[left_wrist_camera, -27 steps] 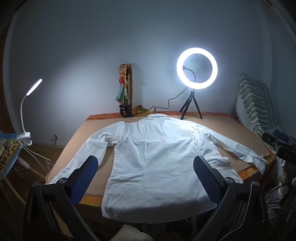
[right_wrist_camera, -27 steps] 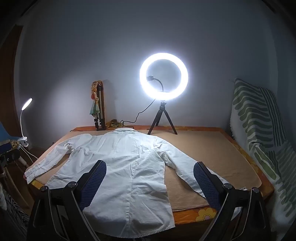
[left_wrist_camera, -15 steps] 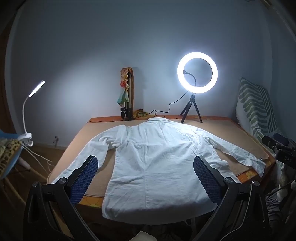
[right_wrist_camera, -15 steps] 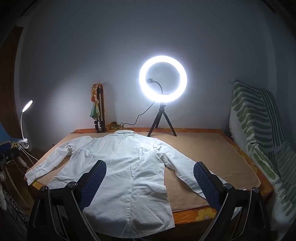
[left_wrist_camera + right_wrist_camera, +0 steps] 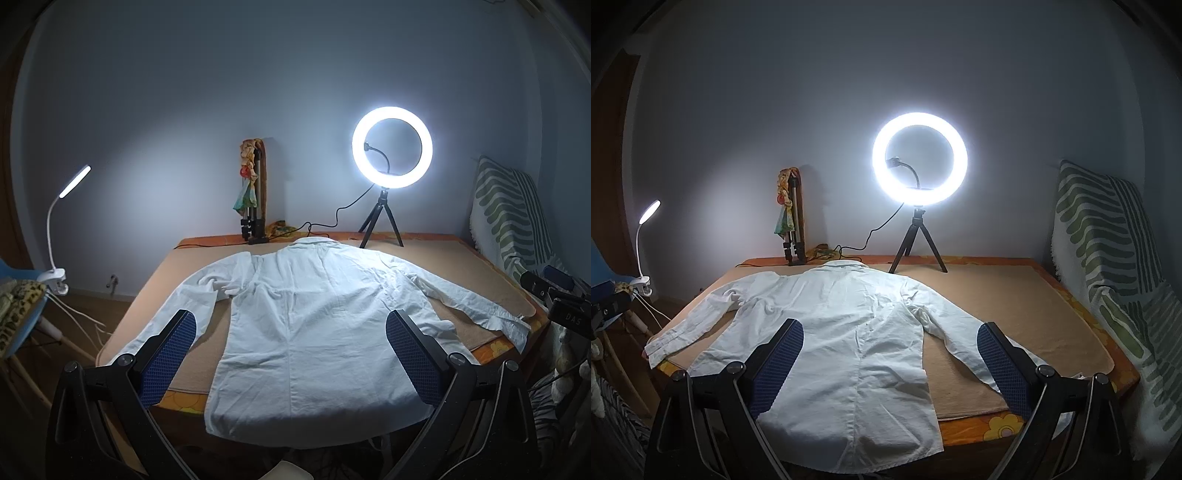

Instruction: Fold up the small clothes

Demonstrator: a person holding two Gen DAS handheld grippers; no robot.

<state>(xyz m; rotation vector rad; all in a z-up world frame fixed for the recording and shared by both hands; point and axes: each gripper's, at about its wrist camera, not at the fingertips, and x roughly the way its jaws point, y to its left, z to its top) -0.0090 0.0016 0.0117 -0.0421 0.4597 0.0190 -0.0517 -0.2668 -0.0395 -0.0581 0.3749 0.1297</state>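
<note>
A white long-sleeved shirt (image 5: 314, 332) lies flat, back up, on the tan mat of the table (image 5: 443, 254), collar at the far side, sleeves spread out, hem hanging over the near edge. It also shows in the right wrist view (image 5: 849, 339). My left gripper (image 5: 291, 354) is open and empty, held above the near edge over the shirt's lower part. My right gripper (image 5: 890, 362) is open and empty, above the shirt's right side and right sleeve (image 5: 960, 343).
A lit ring light on a small tripod (image 5: 391, 151) stands at the table's far edge, with a cable and a doll on a stand (image 5: 251, 195) beside it. A clip lamp (image 5: 62, 221) and blue chair are left. A striped cloth (image 5: 1108, 258) hangs right.
Both grippers have pulled back and tilted up slightly, so the shirt and lamp sit lower in both views. The shirt has not moved. Both jaws stay open.
</note>
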